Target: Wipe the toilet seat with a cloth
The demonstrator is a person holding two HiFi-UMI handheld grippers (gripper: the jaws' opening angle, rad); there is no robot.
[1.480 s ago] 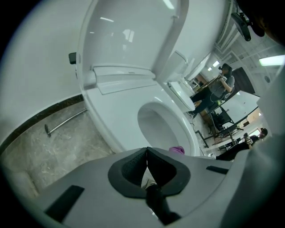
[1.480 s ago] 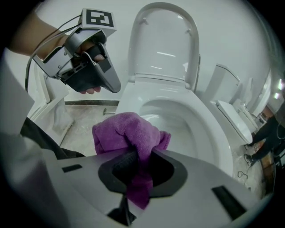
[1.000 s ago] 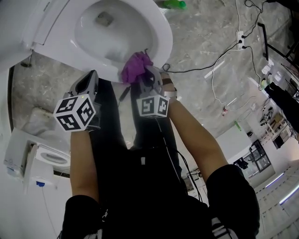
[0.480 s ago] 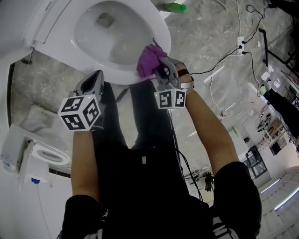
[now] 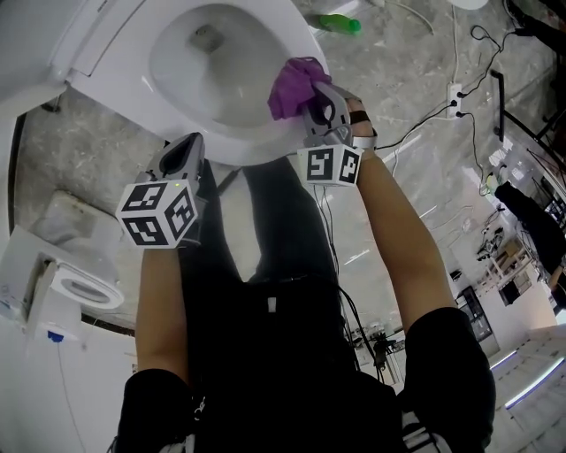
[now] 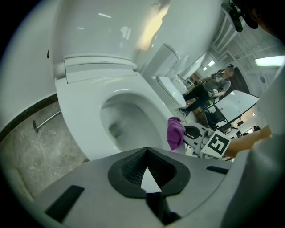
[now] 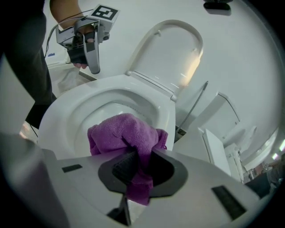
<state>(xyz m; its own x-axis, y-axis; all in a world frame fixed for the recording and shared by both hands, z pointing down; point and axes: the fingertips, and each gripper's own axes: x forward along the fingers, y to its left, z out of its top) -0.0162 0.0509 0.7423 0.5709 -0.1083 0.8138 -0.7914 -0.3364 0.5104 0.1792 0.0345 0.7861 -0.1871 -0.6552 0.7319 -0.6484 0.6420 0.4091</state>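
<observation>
**Purple cloth on the seat's rim, clamped in my right gripper**

My right gripper (image 7: 141, 156) is closed on the purple cloth (image 7: 124, 133). A fold of it is pinched between the pads, a tail hangs below them, and the rest bunches up in front of the jaws. The bunch lies against the white toilet seat (image 5: 308, 49), on the side of the ring that falls on my right as I look down, partly over its inner edge above the bowl (image 5: 208, 62). My left gripper (image 6: 147, 152) has its jaws pressed together with nothing between them. It hangs off the near end of the toilet, apart from the seat and well clear of the cloth. The lid (image 7: 173, 49) stands upright behind the bowl. A green bottle (image 5: 336, 22) lies on the grey floor (image 5: 398, 80) beyond the toilet
</observation>
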